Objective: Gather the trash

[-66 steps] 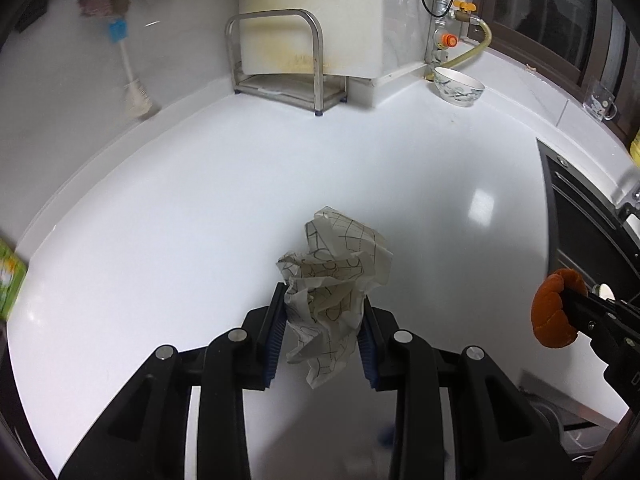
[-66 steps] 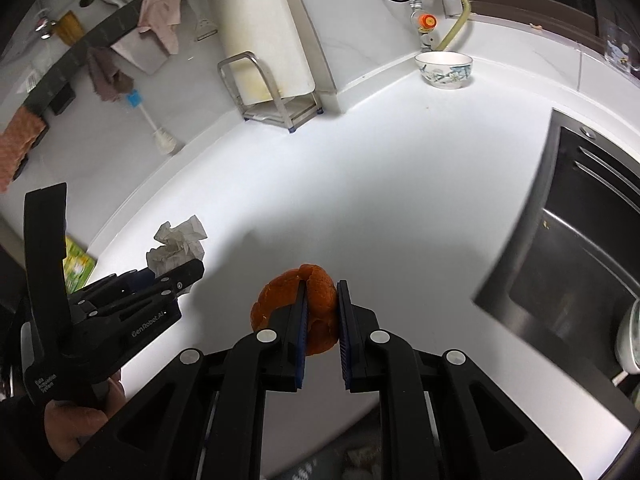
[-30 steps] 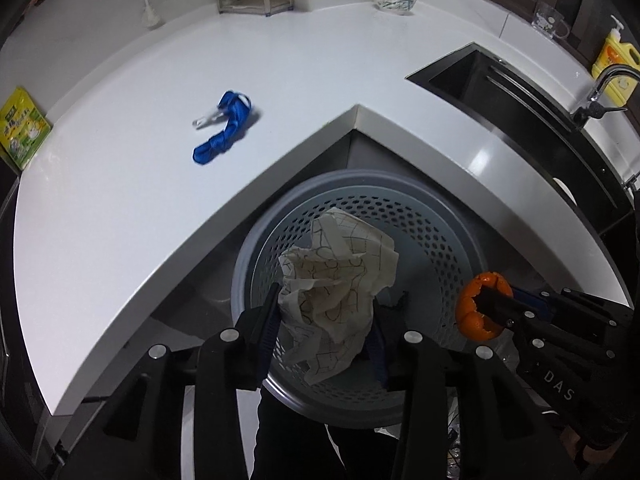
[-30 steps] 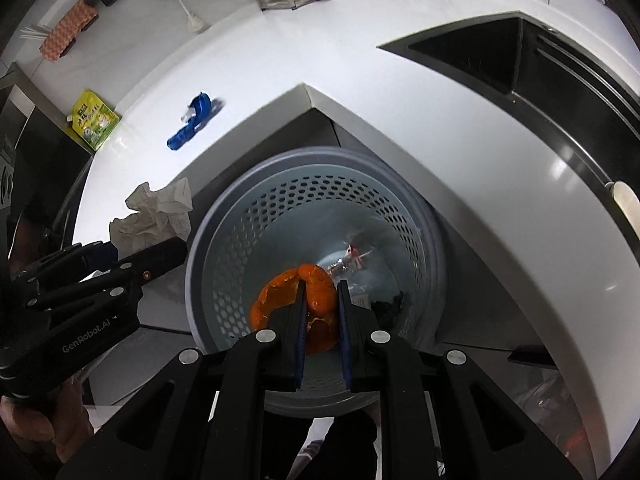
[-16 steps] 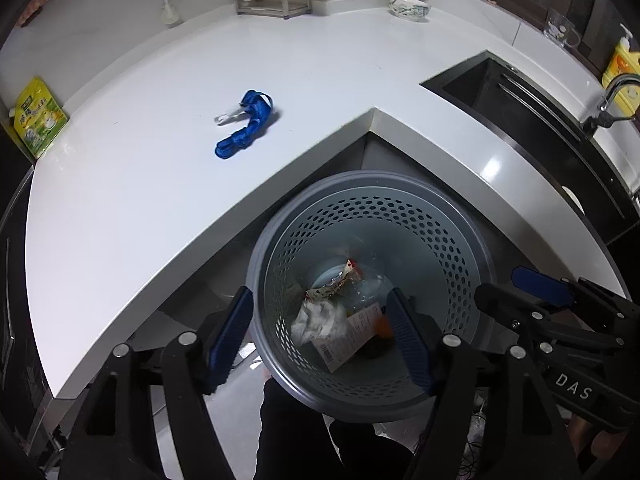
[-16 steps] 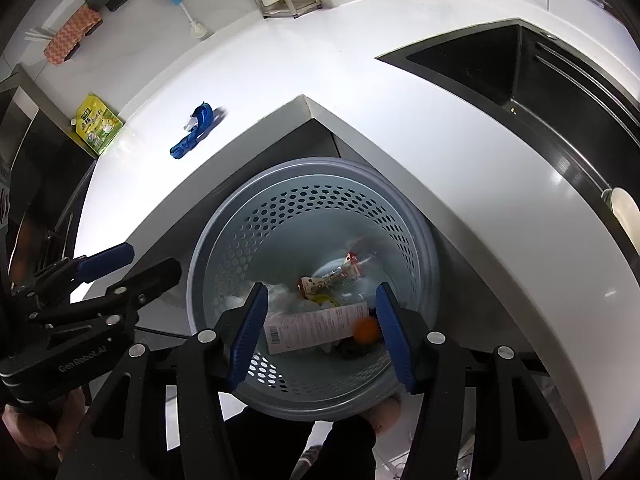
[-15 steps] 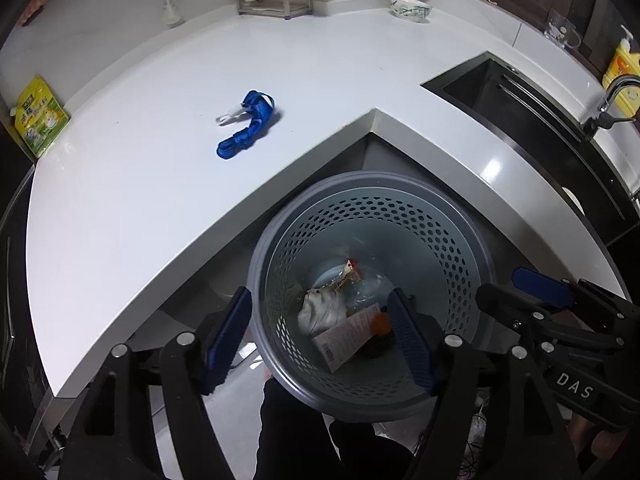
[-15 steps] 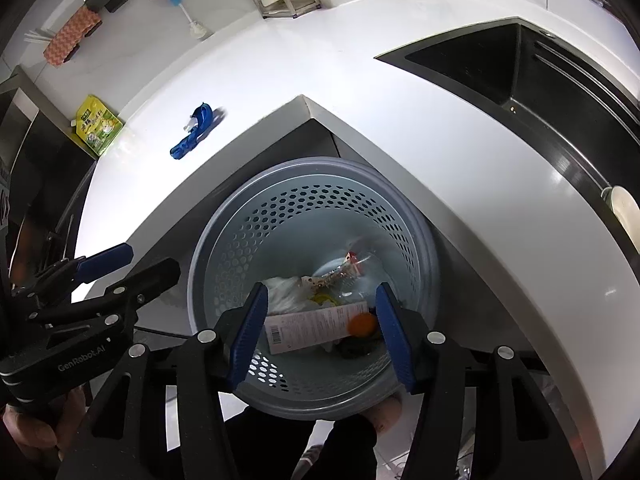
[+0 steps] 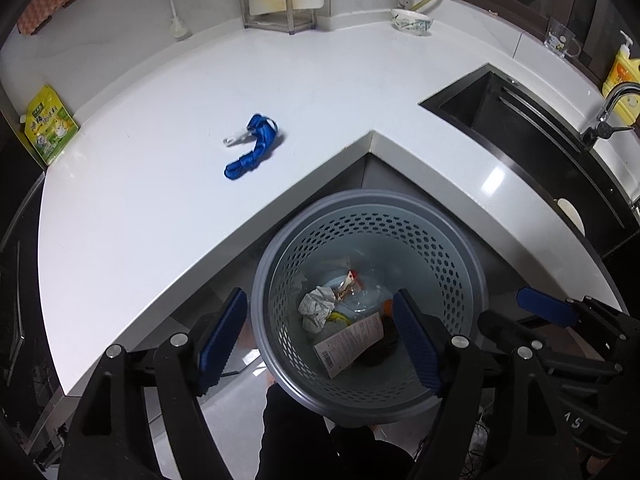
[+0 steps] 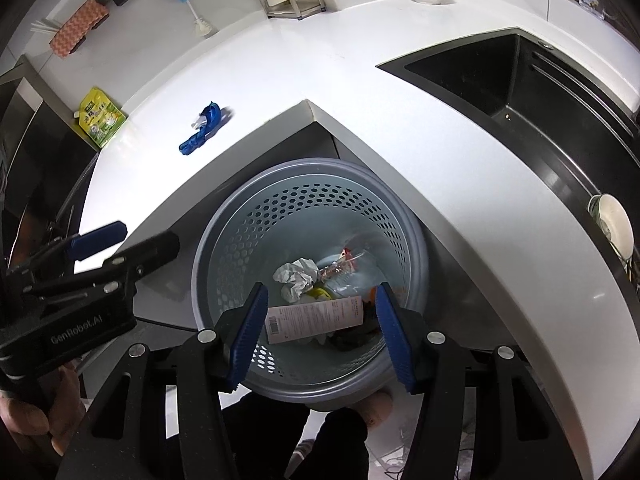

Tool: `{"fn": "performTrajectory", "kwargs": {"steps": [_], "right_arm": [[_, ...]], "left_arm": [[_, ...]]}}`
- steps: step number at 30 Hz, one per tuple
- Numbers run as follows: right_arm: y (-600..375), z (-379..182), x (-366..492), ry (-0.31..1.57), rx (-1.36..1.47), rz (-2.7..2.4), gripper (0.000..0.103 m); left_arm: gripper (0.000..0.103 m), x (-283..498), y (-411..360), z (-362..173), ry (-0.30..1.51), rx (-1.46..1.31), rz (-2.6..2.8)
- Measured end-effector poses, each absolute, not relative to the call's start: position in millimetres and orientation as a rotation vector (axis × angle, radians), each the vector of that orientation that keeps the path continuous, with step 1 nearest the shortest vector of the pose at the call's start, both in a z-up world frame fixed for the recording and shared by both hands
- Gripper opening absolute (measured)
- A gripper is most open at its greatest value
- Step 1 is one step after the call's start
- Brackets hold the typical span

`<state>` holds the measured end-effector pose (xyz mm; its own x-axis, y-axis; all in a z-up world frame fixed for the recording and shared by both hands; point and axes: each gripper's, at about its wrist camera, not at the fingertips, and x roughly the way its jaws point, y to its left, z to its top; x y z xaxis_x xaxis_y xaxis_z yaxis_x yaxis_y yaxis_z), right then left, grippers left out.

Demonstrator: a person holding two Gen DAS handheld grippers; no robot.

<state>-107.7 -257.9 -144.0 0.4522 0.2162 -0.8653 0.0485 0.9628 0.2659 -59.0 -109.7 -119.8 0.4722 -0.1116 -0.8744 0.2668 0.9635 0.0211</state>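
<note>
Now the glossy white worktop point(image 9: 168, 216) is widest in the left wrist view, which alone shows the tap and yellow soap bottle point(image 9: 619, 80). Perforated grey bin point(image 10: 308, 196), round, sits below the corner. Left gripper point(image 9: 320, 338) and right gripper point(image 10: 320, 334) just spread their fingers, empty; crumpled paper point(image 10: 294, 276) and orange peel point(image 9: 387, 307) now lie in the bin. Blue scrap point(image 9: 252, 146) remains on the worktop.

Both my wrist cams look steeply down past my tongs' fingers into the bin point(image 9: 370, 216) point(image 10: 310, 176), from close above. Shared: bin, counter point(image 9: 160, 200) point(image 10: 460, 168) beyond, sink point(image 9: 520, 128) point(image 10: 520, 80) far right.
</note>
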Motion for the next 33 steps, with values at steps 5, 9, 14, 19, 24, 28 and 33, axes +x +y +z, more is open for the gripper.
{"fn": "performTrajectory", "kwargs": {"steps": [5,9,14,19,24,28,33], "right_arm": [[-258.3,-140.7,-109.3,1.101,0.266,0.104,0.054],[-260.3,-137.5,-111.0,1.095,0.263,0.1,0.054],[-265.0,-135.3,-111.6,1.094,0.268,0.096,0.058],[-267.1,-134.4,-111.2,1.094,0.266,0.094,0.058],[-270.8,-134.1,-110.1,1.095,0.273,0.095,0.059],[-272.4,-135.2,-109.1,1.098,0.271,0.091,0.059],[-272.5,-135.9,-108.2,1.1,0.261,0.09,0.06]], "left_arm": [[0.078,-60.5,-111.5,-113.0,1.038,0.165,-0.231],[0.079,-59.5,-113.2,-109.4,1.03,0.164,-0.229],[0.079,-58.0,-115.9,-107.1,1.025,0.163,-0.231],[0.08,-57.4,-118.0,-106.3,1.021,0.165,-0.231],[0.085,-56.9,-120.2,-105.4,1.014,0.171,-0.229],[0.092,-56.8,-121.4,-105.2,1.014,0.173,-0.224],[0.092,-55.2,-121.7,-105.9,1.026,0.171,-0.228]]}}
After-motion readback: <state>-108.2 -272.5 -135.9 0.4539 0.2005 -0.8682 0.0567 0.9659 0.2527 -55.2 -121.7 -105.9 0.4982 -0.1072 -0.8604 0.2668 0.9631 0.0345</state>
